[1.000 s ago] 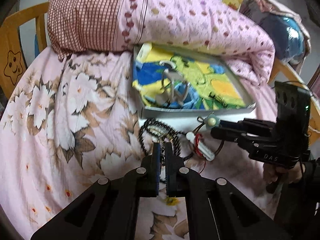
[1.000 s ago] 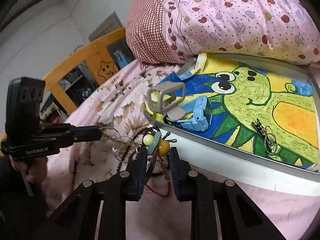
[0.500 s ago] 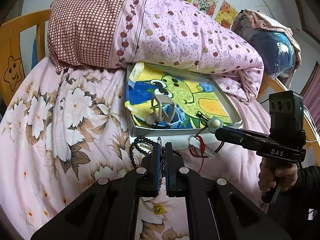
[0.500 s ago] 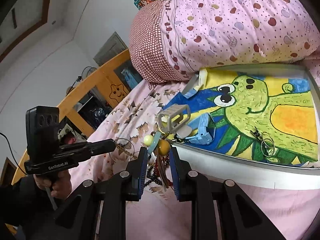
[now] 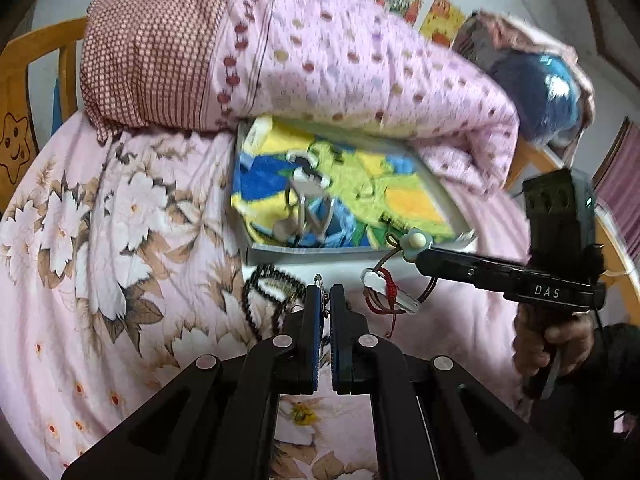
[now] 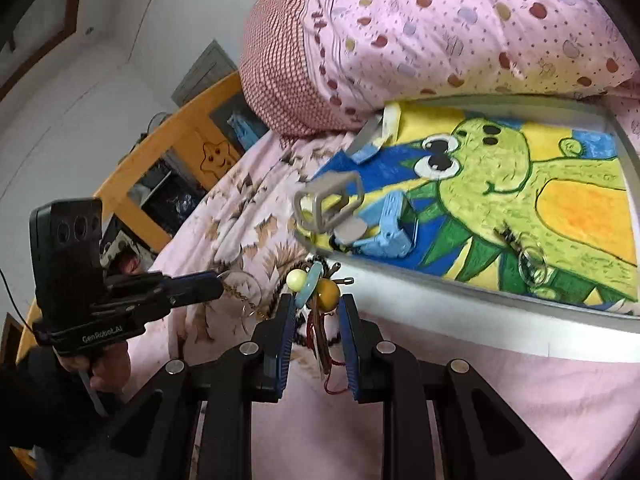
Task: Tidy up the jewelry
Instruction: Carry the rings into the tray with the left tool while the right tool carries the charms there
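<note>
Lying on a pink floral bedsheet (image 5: 100,240), a shallow white tray (image 6: 460,304) lined with a frog drawing (image 6: 500,184) sits against a pink spotted duvet (image 5: 340,64). Inside the tray are a grey watch (image 6: 328,200), a pale blue watch (image 6: 390,226) just beside it, and a small dark clip with a clear ring (image 6: 528,260) further right. The left hand-held gripper (image 5: 325,296) has its jaws nearly together, pinching a thin gold chain (image 6: 240,294) that hangs from its tip, above a black bead strand (image 5: 260,284) resting on the sheet near the tray's front wall. The right hand-held gripper (image 6: 316,304) stands narrow, clamped on a red-cord bracelet (image 5: 386,292) with a teal disc and cream and amber beads; the cord and a white charm dangle below, just in front of the tray's near edge. A hand (image 5: 552,344) grips the right tool's handle.
</note>
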Available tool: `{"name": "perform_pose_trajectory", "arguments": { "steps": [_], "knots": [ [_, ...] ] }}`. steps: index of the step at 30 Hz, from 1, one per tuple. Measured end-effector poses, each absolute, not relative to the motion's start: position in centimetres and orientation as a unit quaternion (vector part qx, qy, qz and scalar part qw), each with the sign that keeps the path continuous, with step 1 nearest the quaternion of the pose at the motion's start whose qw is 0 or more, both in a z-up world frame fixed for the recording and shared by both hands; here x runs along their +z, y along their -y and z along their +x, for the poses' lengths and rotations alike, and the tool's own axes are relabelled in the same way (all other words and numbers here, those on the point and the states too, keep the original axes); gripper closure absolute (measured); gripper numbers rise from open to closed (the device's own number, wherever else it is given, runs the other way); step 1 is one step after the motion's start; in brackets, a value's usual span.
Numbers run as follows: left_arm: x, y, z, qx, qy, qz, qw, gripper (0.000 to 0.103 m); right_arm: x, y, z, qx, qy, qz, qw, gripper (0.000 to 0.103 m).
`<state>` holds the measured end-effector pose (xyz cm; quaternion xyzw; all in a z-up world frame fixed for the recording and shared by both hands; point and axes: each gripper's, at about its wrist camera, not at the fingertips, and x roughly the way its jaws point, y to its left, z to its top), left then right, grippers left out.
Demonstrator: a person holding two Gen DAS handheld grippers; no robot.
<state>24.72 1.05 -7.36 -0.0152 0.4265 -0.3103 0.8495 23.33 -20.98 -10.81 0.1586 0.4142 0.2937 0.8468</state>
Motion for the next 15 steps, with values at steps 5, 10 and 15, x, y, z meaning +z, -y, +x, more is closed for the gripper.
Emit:
{"name": "perform_pose_trajectory", "arguments": {
  "steps": [5,10,15],
  "knots": [
    [-7.5,-1.1,24.6,-0.313,-0.425,-0.018,0.849,0.101,-8.7,20.6,22.5,0.296,-0.378,0.117,0.87,0.082],
    [-5.9,-1.2,24.1,-0.32,-0.394,-0.028,0.861,0.101,-6.6,20.9,21.1,0.291,-0.349,0.083,0.887,0.082],
    [-4.9,-0.4,23.8,-0.337,-0.377,-0.03,0.862,0.101,-6.5,23.0,21.6,0.277,-0.352,0.13,0.884,0.082]
  ]
}}
